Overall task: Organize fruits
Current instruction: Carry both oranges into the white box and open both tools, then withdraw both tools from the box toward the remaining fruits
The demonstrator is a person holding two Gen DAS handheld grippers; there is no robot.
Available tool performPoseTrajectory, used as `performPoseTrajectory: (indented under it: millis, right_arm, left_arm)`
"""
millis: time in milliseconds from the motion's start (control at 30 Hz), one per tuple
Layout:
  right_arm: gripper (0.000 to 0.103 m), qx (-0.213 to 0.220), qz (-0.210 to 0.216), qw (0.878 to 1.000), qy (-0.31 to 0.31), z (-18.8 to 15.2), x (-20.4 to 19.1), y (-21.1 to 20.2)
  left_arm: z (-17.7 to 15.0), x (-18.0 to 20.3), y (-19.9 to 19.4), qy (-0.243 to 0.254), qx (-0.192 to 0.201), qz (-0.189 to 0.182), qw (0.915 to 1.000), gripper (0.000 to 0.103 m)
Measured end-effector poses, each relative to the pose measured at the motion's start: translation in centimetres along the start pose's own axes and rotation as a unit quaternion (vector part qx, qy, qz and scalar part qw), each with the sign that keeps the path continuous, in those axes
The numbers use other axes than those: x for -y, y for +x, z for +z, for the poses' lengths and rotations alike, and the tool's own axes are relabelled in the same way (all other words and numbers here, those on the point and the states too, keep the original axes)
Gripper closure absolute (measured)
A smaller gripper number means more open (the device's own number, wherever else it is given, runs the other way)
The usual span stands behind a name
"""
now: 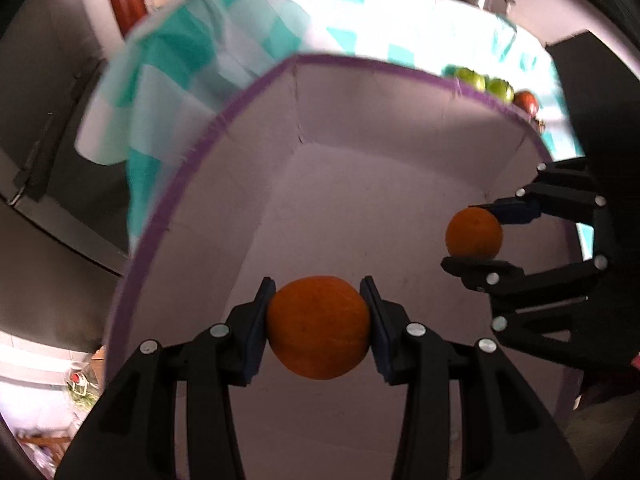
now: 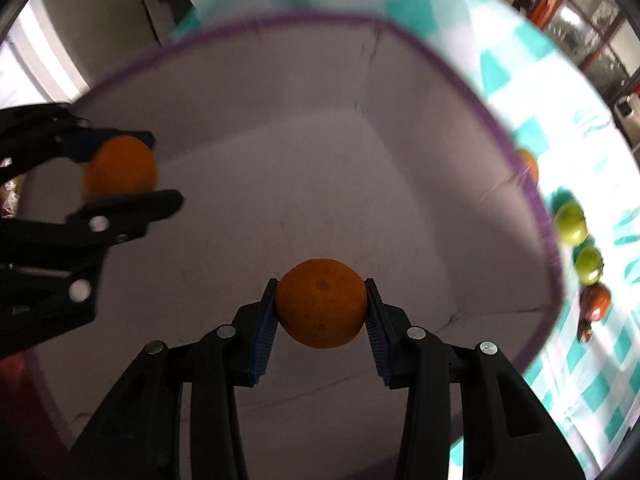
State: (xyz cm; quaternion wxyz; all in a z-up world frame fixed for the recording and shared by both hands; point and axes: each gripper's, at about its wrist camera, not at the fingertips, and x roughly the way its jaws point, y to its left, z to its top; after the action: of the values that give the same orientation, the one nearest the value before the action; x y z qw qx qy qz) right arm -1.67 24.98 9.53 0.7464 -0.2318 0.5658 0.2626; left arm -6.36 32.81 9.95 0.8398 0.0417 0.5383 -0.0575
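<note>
The left tool [image 1: 318, 326] points steeply down into the purple-rimmed box [image 1: 192, 152], its pads pressed on either side of an orange [image 1: 318, 328]. The right tool [image 2: 320, 304] beside it, also angled down over the box, clamps a second orange [image 2: 320, 304].

The box [image 2: 532, 208] rim hides most of an orange fruit [image 2: 529, 166]; the cloth [image 1: 188, 52] at upper left is blurred.
</note>
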Motion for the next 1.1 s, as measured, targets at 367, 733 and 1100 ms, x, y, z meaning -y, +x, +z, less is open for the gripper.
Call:
performPoseTrajectory:
  millis: [367, 733, 1100]
  right_arm:
    - [0.061, -0.045, -0.008, 0.999, 0.024, -1.0, 0.2, 2.8]
    - [0.031, -0.008, -0.016, 0.999, 0.041, -1.9, 1.1, 1.8]
    - [0.03, 0.026, -0.005, 0.998, 0.052, -1.4, 0.2, -0.2]
  left_arm:
    - [-0.4, -1.0, 2.3, 0.001, -0.061, -0.023, 0.9979, 0.058]
    - [-0.7, -0.9, 1.2, -0.02, -0.029, -0.011, 0.9993, 0.025]
    - [-1.1, -0.7, -0.1, -0.036, -0.006, 0.019, 0.9991, 0.017]
